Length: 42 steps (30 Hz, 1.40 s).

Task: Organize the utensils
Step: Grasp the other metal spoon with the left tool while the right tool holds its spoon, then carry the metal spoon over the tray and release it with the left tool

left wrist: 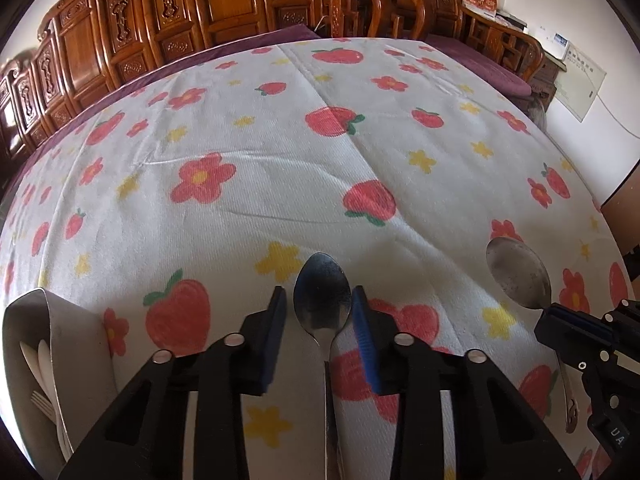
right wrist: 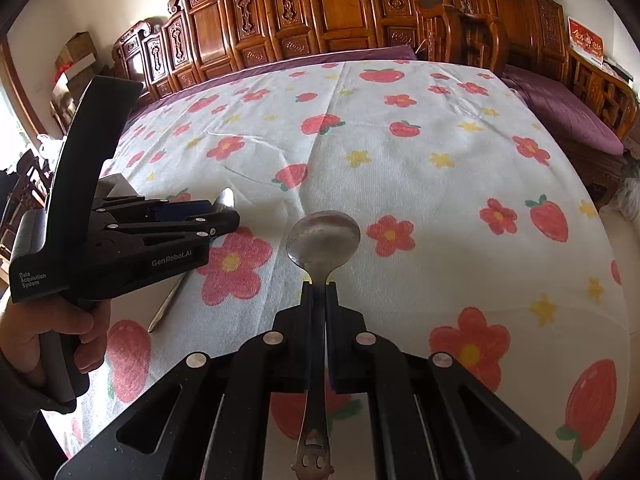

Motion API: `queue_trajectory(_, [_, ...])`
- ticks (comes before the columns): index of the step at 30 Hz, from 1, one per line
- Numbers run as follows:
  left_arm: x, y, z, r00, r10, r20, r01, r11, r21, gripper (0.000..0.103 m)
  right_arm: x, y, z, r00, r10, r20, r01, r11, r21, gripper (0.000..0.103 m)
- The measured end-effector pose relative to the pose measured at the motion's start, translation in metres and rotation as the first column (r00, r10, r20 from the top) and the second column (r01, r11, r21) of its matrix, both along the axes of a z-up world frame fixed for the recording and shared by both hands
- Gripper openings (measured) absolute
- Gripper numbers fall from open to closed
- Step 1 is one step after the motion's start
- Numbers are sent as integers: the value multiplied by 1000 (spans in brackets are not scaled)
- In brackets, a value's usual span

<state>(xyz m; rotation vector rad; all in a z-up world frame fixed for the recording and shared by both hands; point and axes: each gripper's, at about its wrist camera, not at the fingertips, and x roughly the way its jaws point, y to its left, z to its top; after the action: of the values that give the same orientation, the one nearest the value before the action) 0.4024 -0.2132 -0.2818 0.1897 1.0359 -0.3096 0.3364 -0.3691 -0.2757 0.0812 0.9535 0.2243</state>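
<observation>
Left hand-held gripper (left wrist: 319,308): blue ribbed pads straddle a polished steel spoon (left wrist: 322,294) lying on the counter's textured strawberry-print cloth (left wrist: 280,184), with small gaps either side. Right hand-held gripper (right wrist: 319,292): clamped on a dull, round-bowled spoon's (right wrist: 323,236) neck, bowl forward. Grey utensil holder (left wrist: 76,328) at left contains white plastic cutlery.

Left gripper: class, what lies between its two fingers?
In the left wrist view, a metal spoon lies on the tablecloth between the left gripper's fingers, bowl forward; the fingers flank it without clearly pressing it.
</observation>
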Motion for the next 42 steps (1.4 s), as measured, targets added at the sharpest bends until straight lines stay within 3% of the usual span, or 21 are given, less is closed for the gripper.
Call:
queue_trajectory(9, [-10,1,9,1000,-2,29,2,1000,-2,27,-3,3,6,1000,5,19,-5,1000,-2,7])
queue_trajectory(23, [-65,32,71,985,13,170,14,988,-157,26,-10,14,15,998,22,56,-21,1000,-9,7])
queue_trajectory(33, [-83,39,97,978,-16,209,51,986,-162,26,-18,32,18,996,59,64,-58,998,-16,7])
queue_trajectory(42, [-94,73,128,970,14,244,25,988,-155,27,-30,63,30,987,128,97,-127,992,-18,7])
